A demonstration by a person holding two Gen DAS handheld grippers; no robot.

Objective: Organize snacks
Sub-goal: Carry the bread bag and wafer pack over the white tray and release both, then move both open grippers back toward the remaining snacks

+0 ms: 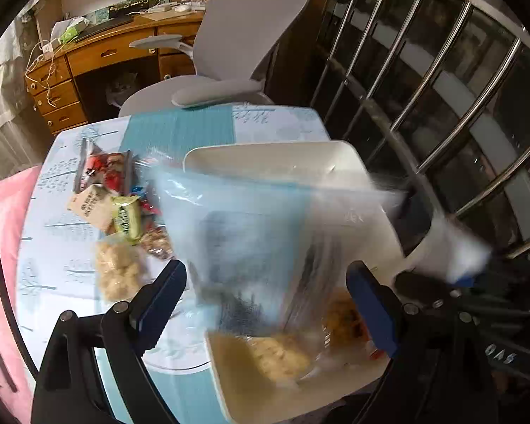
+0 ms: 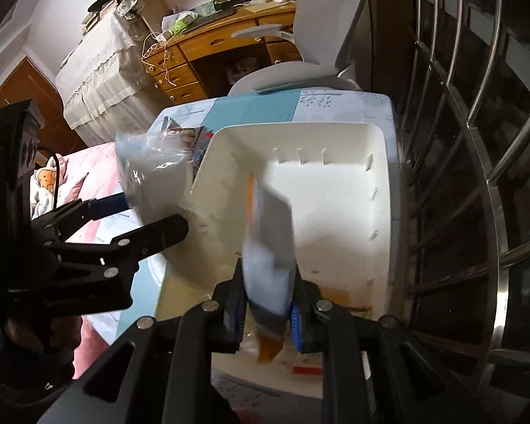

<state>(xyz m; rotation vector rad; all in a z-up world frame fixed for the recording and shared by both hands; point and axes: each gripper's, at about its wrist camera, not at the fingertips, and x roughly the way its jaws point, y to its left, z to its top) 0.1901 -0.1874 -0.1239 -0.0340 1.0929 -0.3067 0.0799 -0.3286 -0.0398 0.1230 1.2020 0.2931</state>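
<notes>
A white bin [image 1: 282,157] stands on the table, also in the right wrist view [image 2: 335,190]. A clear zip bag [image 1: 265,233], motion-blurred, hangs over the bin in front of my left gripper [image 1: 268,293], whose jaws stand wide apart around it. My right gripper [image 2: 270,304] is shut on a blurred white, grey and orange snack packet [image 2: 270,247] above the bin. My left gripper also shows in the right wrist view [image 2: 152,217], open beside the clear bag [image 2: 152,166]. Loose snack packets [image 1: 120,212] lie on the table left of the bin. Snacks [image 1: 282,353] lie in the bin's near end.
A grey office chair [image 1: 236,46] stands behind the table [image 1: 70,247]. A wooden desk [image 1: 99,60] is further back. Metal window bars [image 1: 441,88] run along the right. A pink bed cover [image 1: 0,247] lies to the left.
</notes>
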